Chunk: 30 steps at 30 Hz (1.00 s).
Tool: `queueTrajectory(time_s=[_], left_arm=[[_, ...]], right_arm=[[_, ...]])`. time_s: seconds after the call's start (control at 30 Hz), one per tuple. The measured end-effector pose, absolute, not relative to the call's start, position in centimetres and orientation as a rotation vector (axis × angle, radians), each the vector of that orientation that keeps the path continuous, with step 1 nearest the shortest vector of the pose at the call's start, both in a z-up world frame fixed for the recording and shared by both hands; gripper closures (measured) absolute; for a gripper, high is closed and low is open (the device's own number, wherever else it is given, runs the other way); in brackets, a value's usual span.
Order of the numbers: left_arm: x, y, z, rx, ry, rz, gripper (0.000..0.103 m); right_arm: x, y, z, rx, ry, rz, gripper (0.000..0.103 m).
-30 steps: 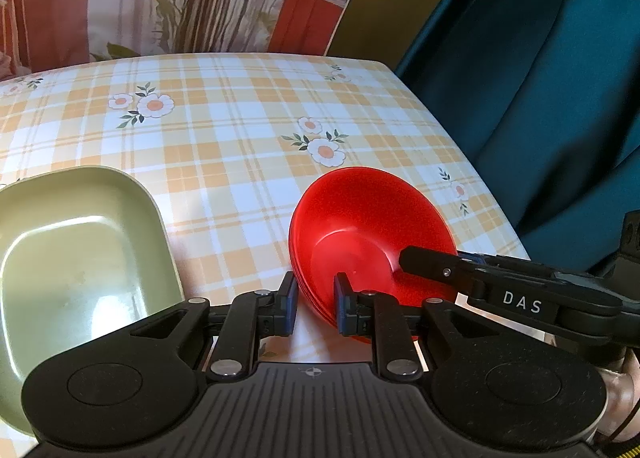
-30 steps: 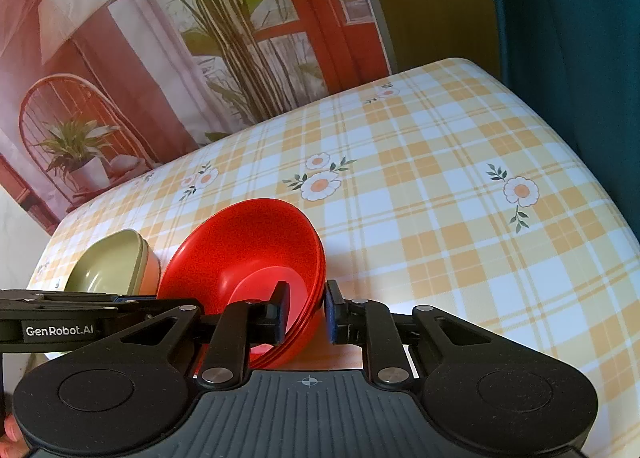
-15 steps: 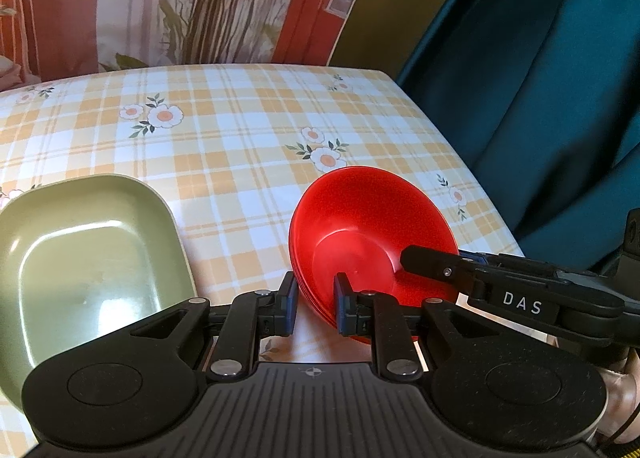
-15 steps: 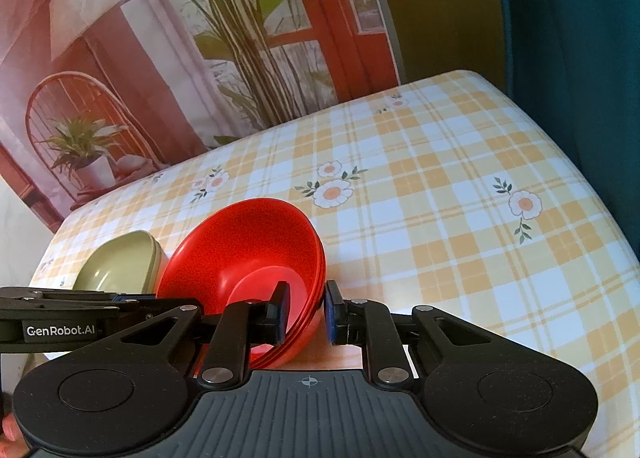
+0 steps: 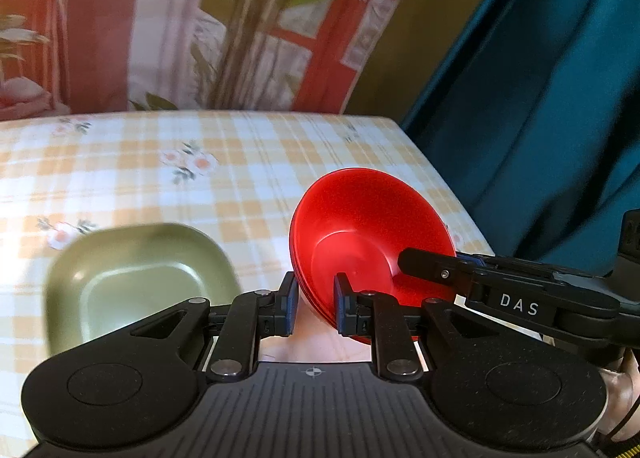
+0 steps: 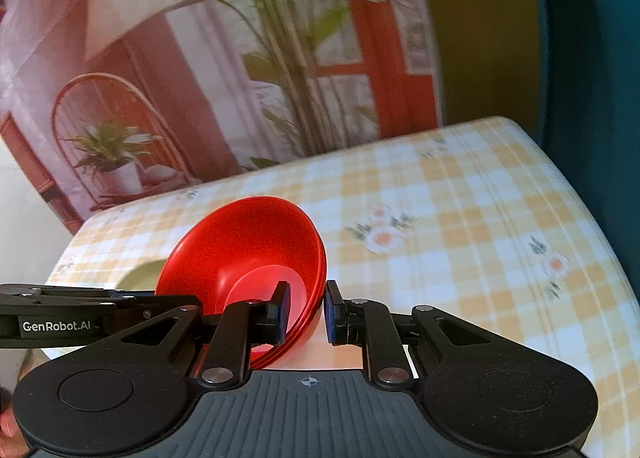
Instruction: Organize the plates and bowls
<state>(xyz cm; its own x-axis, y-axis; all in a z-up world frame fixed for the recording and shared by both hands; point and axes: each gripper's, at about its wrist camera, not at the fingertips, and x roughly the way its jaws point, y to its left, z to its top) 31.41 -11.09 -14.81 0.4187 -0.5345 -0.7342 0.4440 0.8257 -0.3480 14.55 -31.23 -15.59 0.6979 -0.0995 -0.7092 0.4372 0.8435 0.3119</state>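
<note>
- Left gripper (image 5: 313, 308) has its two fingers closed on the near rim of the red bowls (image 5: 368, 234), a nested stack.
- Right gripper (image 6: 305, 312) pinches the opposite rim.
- The stack hangs tilted above the checked tablecloth (image 5: 240, 161).
- A green dish (image 5: 136, 282) sits on the cloth to the left.

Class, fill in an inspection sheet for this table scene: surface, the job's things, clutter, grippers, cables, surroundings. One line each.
Surface: table under a yellow checked cloth with flowers.
Job's things: red bowls, nested, tilted, held up by both grippers; green dish on the cloth to their left.
Clutter: nothing seen.
Grippers: left gripper and right gripper each clamp the bowls' rim from opposite sides.
Cables: yellow-black cord at the left view's corner.
Surroundings: printed backdrop with plants; teal curtain.
</note>
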Motion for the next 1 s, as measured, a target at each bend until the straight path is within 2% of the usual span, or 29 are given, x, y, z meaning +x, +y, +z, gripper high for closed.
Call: queueTrajectory(time_s=[0.27, 0.6, 1.0], left_arm=[[32.2, -6.6, -13.2, -0.115, 0.929, -0.531, 0.083], [32.2, -1.7, -14.0, -0.145, 0.962, -0.429, 0.083], [32.4, 0.0, -15.9, -0.146, 0.999, -0.388, 0.083]], right_arm=[[19.4, -28.0, -14.6, 0.442, 0.763, -0.209, 0.087], [23.1, -24.0, -16.3, 0.437, 0.833, -0.114, 0.087], [24.8, -22.3, -18.4, 0.444, 0.905, -0.102, 0.087]])
